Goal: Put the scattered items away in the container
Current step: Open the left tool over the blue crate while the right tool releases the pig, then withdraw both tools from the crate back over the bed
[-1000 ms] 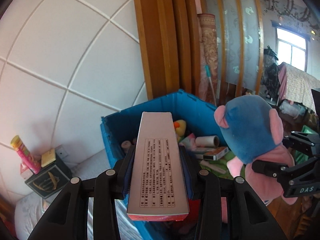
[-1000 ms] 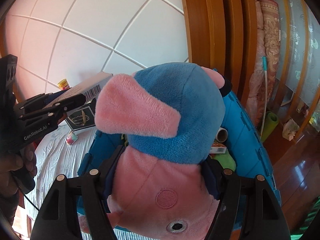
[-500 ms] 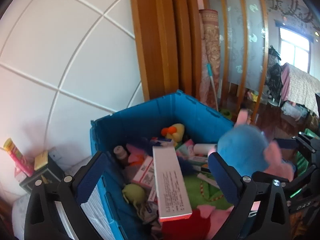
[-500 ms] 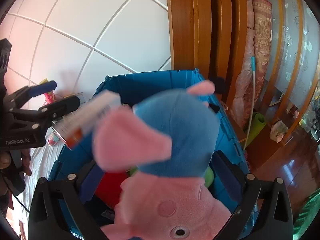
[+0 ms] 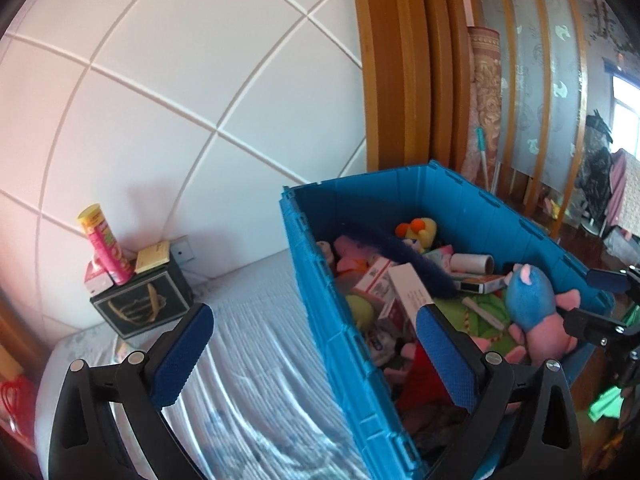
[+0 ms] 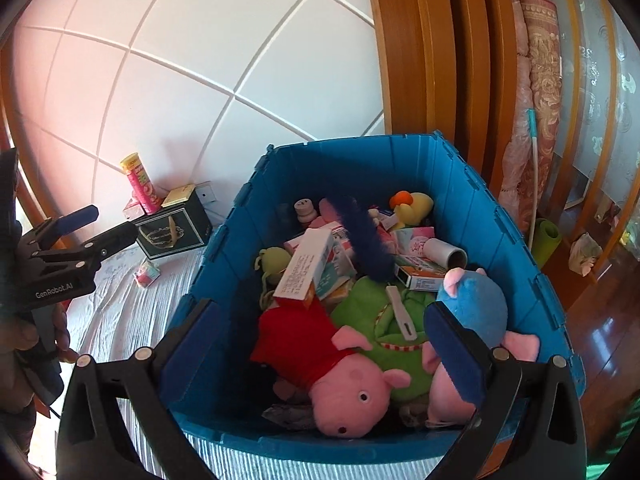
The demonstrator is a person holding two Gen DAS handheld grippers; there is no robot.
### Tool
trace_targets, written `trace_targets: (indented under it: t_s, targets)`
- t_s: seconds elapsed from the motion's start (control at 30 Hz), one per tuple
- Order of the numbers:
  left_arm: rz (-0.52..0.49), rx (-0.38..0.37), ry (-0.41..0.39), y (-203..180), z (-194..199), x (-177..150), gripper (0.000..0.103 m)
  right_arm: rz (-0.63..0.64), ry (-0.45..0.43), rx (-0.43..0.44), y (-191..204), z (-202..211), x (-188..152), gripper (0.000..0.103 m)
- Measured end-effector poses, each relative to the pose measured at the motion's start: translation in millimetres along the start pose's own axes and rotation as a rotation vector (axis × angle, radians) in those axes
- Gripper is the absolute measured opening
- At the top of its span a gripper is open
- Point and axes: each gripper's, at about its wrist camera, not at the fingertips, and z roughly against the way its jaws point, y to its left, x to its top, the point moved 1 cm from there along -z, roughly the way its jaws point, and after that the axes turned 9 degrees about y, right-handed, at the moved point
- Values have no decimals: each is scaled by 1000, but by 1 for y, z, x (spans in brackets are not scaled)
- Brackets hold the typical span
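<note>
A blue plastic crate (image 6: 476, 184) (image 5: 312, 280) stands on a white ribbed bed cover and holds several toys and boxes. The long white box (image 6: 304, 268) (image 5: 408, 292) lies inside on the pile. The blue and pink plush (image 6: 474, 308) (image 5: 528, 308) lies inside at the right wall. My left gripper (image 5: 316, 352) is open and empty, over the crate's left wall; it also shows in the right wrist view (image 6: 100, 224). My right gripper (image 6: 320, 344) is open and empty above the crate's near end; it shows at the right edge of the left wrist view (image 5: 600, 300).
A dark box (image 5: 144, 304) with a pink and yellow can (image 5: 106, 248) on it stands by the white tiled wall. A small pink item (image 6: 146, 274) lies on the bed cover. Wooden door frames and a rolled rug (image 6: 540, 92) stand behind the crate.
Both grippers opened. The white box and the blue and pink plush dropped into the crate. The left gripper has pulled back to the left.
</note>
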Motion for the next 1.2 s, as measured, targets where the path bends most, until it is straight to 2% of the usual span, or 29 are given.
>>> trace_targets:
  t_s: [0.37, 0.57, 0.83, 1.03, 1.2]
  targets:
    - [157, 86, -6, 98, 114, -97, 103, 117, -27, 32, 127, 59, -40, 103]
    - [204, 134, -17, 130, 179, -144, 103, 169, -32, 52, 185, 93, -77, 103]
    - [282, 180, -20, 152, 242, -187, 103, 189, -28, 51, 225, 137, -113, 103]
    - [277, 211, 1, 145, 265, -209, 103, 226, -41, 48, 240, 161, -133, 103]
    - [309, 220, 11, 142, 279, -223, 103, 251, -56, 65, 242, 172, -145, 103]
